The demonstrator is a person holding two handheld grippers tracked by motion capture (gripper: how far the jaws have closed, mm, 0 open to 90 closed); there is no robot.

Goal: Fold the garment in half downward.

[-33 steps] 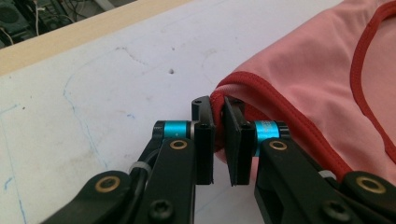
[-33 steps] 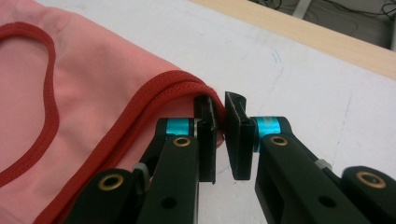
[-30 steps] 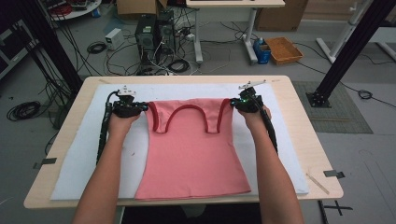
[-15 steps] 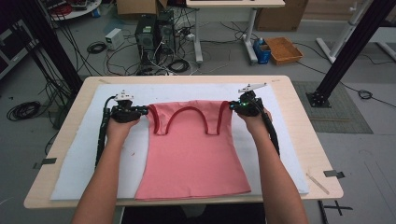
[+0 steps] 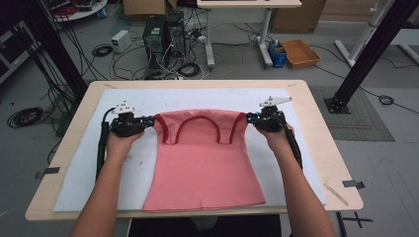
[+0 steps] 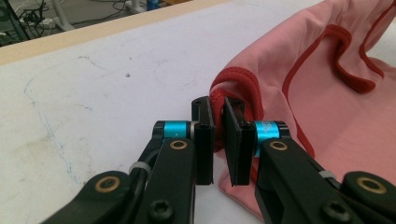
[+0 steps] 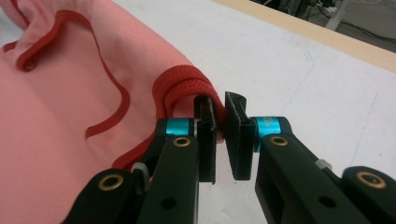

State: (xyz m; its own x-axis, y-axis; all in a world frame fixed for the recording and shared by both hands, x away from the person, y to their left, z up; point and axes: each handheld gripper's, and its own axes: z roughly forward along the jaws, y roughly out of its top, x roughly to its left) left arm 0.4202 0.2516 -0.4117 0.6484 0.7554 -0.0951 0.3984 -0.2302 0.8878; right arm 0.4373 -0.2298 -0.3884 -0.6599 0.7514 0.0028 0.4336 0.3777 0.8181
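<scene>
Here, a pink tank top [image 5: 205, 163] with dark red trim, spread on a white sheet [image 5: 79, 182] over a wooden table [image 5: 321, 148], in the middle of the high view; long axis from the upper centre of the frame down to the lower centre; straps and neckline toward the top of the frame, hem toward the bottom edge, just short of the table's near rim; lower part flat on the sheet, upper part stretched between the two grippers and slightly raised, the neckline sagging in a curve between them.

Left gripper [image 5: 147, 122] at the garment's upper left corner, middle left of the high view, pointing toward frame centre; in the left gripper view, left gripper [image 6: 218, 122] clamped on the rolled red edge of the tank top [image 6: 327, 98], the fabric trailing off to the upper right of that frame.

Right gripper [image 5: 248, 118] at the upper right corner, mirrored, pointing toward frame centre; in the right gripper view, right gripper [image 7: 220, 122] clenched with the red hem of the tank top [image 7: 56, 126] pinched between the pads, cloth spreading to the left of that frame.

Both grippers level with each other across the frame, the garment hanging between and below them.
</scene>
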